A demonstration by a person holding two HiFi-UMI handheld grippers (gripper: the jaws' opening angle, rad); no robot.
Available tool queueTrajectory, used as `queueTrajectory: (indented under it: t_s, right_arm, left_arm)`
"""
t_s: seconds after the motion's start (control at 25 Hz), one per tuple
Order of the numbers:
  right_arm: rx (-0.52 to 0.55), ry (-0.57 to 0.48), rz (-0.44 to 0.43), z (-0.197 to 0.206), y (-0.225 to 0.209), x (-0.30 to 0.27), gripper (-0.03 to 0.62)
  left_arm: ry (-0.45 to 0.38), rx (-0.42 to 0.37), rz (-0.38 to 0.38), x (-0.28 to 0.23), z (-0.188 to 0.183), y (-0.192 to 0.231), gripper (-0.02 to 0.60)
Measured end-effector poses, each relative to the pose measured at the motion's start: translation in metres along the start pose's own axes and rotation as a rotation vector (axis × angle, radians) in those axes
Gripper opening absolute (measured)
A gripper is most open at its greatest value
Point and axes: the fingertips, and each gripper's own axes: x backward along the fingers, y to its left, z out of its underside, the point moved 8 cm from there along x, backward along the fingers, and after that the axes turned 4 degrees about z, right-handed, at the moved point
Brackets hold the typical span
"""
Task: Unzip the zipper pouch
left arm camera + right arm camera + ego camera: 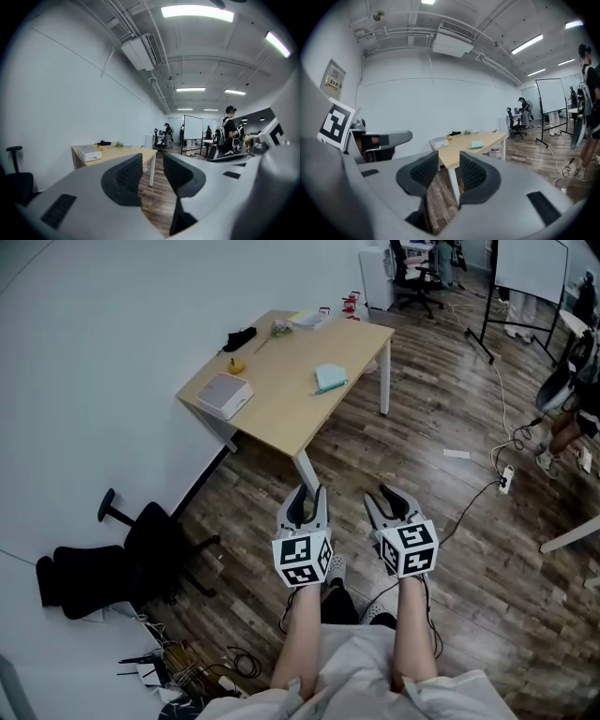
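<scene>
Left claw point(310, 495), right claw point(389, 503) both open, empty (well short of counter point(281, 390)); reach teal pouch point(330, 378) near right edge, pin fabric, pinch pull.

The room is evenly lit by ceiling strip lights point(197, 12). Soft shadows are cast. Both gripper views are bowed by fisheye distortion, with dark vignetted corners.

Left gripper point(310, 493) and right gripper point(392, 497) held side by side, jaws apart.
</scene>
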Motion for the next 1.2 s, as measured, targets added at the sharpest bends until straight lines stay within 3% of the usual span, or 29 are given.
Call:
queueTrajectory:
  t_s: [0.64,1.0,1.2]
  right_arm:
    - [-0.013,-0.005,0.027,-0.015,-0.040,-0.016,0.149]
    - [-0.028,0.038,0.011,-0.026,-0.066,-0.080,0.149]
    - [-0.005,0.057,0.013,-0.042,-0.091,-0.136,0.149]
  left_arm:
    - [0.005,0.064,0.006,-0.036,-0.002,0.010,0.124]
    - [0.044,0.073,0.031,-0.110,0.001,0.030,0.124]
    - [0.024,0.098,0.033,-0.166,-0.003,0.056,0.124]
